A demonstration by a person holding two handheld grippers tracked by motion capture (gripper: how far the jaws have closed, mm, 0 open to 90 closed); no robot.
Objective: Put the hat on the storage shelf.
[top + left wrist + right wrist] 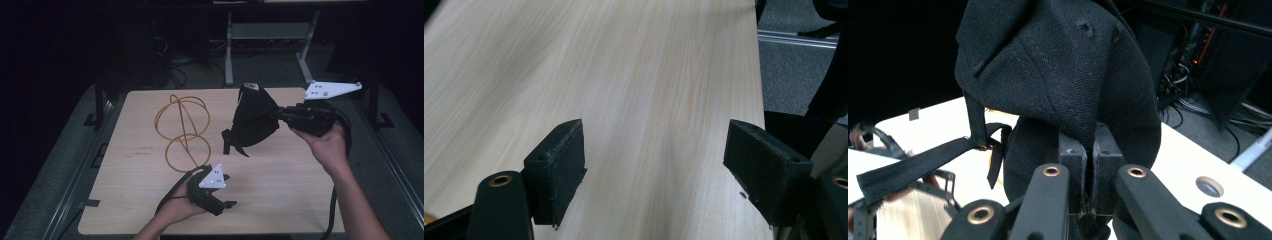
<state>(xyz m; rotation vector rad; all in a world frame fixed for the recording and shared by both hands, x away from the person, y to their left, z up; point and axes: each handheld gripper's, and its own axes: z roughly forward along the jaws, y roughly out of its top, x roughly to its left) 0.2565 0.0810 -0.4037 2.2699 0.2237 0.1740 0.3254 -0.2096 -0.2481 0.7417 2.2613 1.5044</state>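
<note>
Above the tabletop (280,185), right of the orange wire hoops (182,130), the black cap (255,117) hangs from the right gripper (1092,175), fingers clamped on its fabric. The left gripper (212,192), fingers apart and empty, sits nearer the person, below-left of the cap.

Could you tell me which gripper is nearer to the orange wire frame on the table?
Left. The left gripper sits low on the table just below the orange wire frame, jaws open and empty. The right gripper is farther off to the frame's right, raised, holding the black cap.
</note>
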